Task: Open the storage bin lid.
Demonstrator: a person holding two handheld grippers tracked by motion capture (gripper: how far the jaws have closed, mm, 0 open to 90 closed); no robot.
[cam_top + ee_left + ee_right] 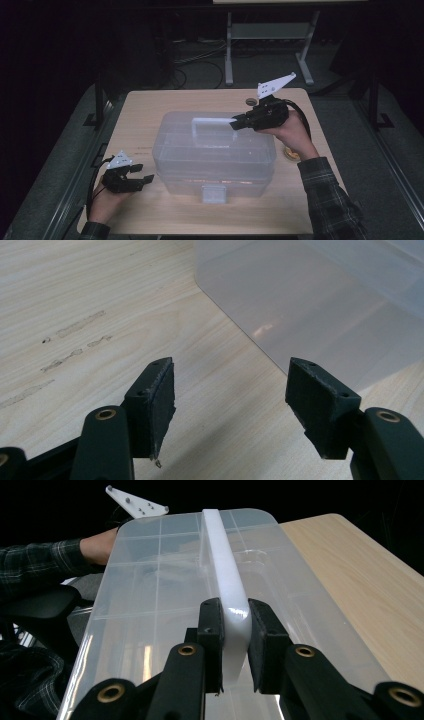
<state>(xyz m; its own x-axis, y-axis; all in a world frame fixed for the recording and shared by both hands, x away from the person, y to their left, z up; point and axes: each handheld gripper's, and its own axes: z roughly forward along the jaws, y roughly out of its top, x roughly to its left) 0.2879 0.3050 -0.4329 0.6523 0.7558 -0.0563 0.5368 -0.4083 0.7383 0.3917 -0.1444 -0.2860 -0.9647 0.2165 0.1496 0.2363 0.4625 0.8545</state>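
Observation:
A clear plastic storage box point(215, 155) with a lid stands in the middle of the wooden table. Its white carry handle point(212, 121) stands raised over the lid. My right gripper point(235, 122) is shut on the right end of that handle; in the right gripper view both pads squeeze the white handle point(227, 590) over the box lid point(150, 590). My left gripper point(141, 173) rests low on the table, left of the box's front corner, open with nothing between its fingers. In the left gripper view the left gripper point(230, 400) points at the box wall point(320, 305).
A white latch point(214, 194) hangs on the box's front. A small round brown object point(291, 153) lies on the table point(135, 120) right of the box, and a dark ring point(250, 101) sits near the far edge. A grey stand point(270, 45) rises behind the table.

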